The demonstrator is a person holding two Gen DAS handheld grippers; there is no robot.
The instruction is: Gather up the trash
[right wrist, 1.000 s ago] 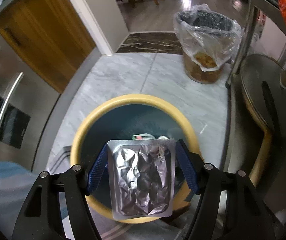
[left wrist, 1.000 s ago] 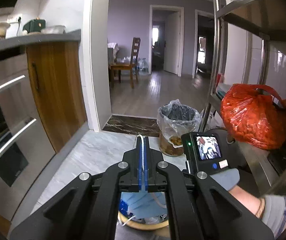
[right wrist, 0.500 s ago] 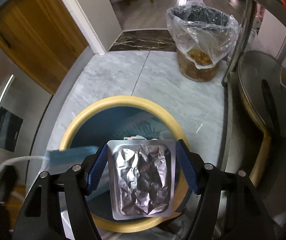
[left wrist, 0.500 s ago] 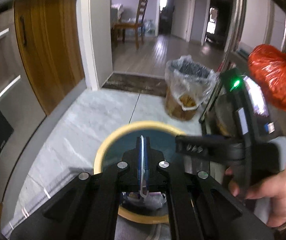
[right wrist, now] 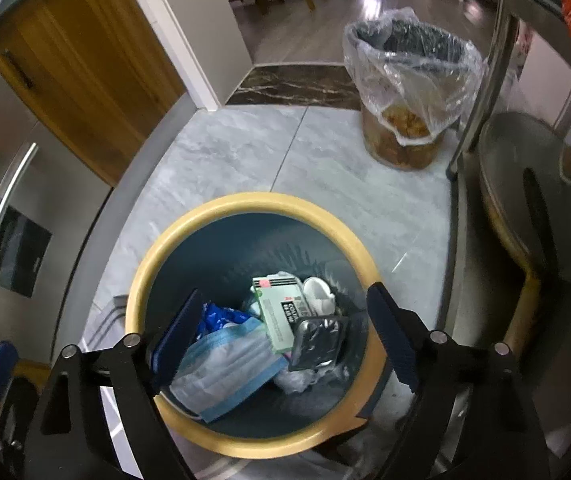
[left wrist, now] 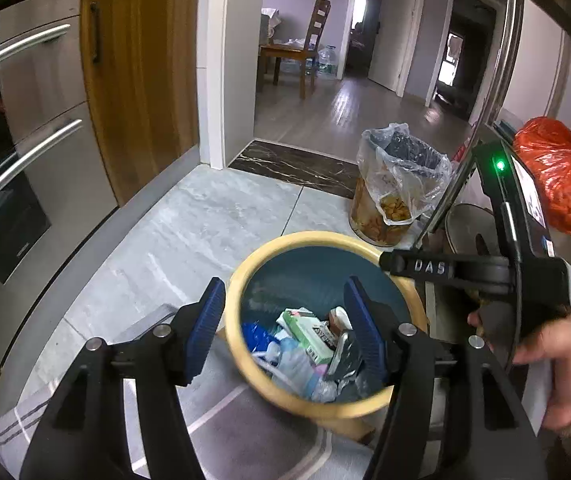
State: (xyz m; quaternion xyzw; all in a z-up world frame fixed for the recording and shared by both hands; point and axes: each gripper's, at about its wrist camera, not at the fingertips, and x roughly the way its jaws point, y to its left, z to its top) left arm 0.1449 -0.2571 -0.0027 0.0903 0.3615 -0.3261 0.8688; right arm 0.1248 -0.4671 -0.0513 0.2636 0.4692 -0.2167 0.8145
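Observation:
A round bin with a yellow rim (right wrist: 245, 200) and a teal inside stands on the floor under both grippers. In it lie a blue face mask (right wrist: 225, 368), a silver foil blister pack (right wrist: 317, 344) and a green and white box (right wrist: 281, 312). My right gripper (right wrist: 285, 312) hangs over the bin, its jaws opening, with nothing pressed between the pads. In the left wrist view my left gripper (left wrist: 284, 304) also hovers over the bin rim (left wrist: 325, 238), its jaws opening and empty. A hand (left wrist: 557, 344) holds the right gripper's handle on the right.
A second bin with a clear plastic liner (right wrist: 409, 88) stands farther off on the marble floor. A metal rack post (right wrist: 481, 80) and a round pan lid (right wrist: 533, 200) are on the right, with a red bag (left wrist: 561, 184) on the rack. Oven and wooden cabinet on the left.
The left gripper came down toward the bin and opened, and the blue mask fell in. The right gripper opened and the foil blister pack dropped into the bin.

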